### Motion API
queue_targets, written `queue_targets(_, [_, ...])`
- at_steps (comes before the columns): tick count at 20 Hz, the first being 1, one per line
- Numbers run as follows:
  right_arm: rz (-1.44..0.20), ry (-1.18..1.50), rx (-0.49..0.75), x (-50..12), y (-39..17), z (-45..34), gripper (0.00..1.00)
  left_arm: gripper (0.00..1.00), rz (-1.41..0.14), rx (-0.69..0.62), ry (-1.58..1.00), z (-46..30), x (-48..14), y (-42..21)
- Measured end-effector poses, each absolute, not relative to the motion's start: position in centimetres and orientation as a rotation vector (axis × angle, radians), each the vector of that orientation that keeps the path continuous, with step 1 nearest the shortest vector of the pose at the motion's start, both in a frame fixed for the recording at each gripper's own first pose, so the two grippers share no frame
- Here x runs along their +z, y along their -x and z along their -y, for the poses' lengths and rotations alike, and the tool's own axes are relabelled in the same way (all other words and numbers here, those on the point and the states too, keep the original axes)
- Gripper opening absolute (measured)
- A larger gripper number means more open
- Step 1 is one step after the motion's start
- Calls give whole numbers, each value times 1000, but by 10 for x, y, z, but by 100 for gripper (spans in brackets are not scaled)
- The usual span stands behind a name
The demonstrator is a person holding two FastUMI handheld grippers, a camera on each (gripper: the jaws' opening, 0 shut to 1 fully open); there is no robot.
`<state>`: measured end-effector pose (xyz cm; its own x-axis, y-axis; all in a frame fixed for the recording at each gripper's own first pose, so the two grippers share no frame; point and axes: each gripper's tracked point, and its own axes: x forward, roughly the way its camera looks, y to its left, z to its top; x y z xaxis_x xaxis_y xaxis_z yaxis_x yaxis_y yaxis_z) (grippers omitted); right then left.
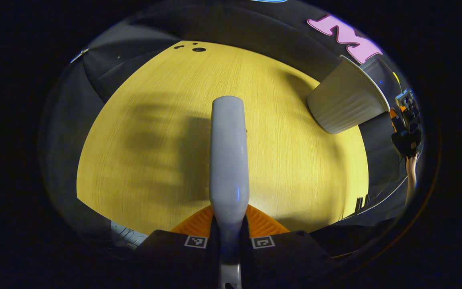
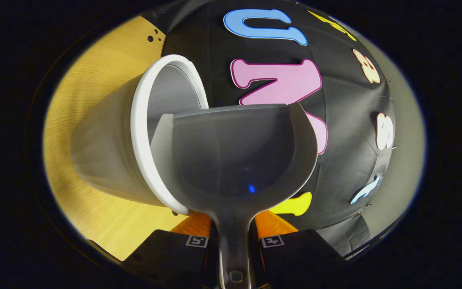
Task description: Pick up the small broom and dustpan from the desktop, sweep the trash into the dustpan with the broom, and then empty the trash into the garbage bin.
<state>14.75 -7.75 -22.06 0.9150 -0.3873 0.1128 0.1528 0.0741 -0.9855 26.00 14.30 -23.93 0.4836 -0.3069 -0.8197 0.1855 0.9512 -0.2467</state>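
No brand or readable writing shows on any object; each gripper carries only small square coded markers.

In the left gripper view, the left gripper (image 1: 229, 235) has its fingers closed on the grey handle of the broom (image 1: 228, 156), which reaches forward over the wooden table (image 1: 150, 132). The garbage bin (image 1: 345, 100) stands near the table's far right edge, with the other gripper and a hand beyond it.

In the right gripper view, the right gripper (image 2: 234, 241) clamps the dustpan (image 2: 235, 156) by its handle, the pan's front edge against the bin's white rim (image 2: 142, 132). The pan's inside looks bare.
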Motion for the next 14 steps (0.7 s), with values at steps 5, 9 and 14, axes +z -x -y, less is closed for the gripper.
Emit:
queue_targets(5, [-259,1295,-398,-224,-150,84,33,25,-998,-295,112,-141,-234,-261])
queue_targets(9, [-297,1077,-408,-220,-149,81,33,25,-988,-296,101,-143,-230,-266])
queue_targets(14, [-292,870,-366,-204,-146,54,33,22,-990,-293,129,-144,-231,-264])
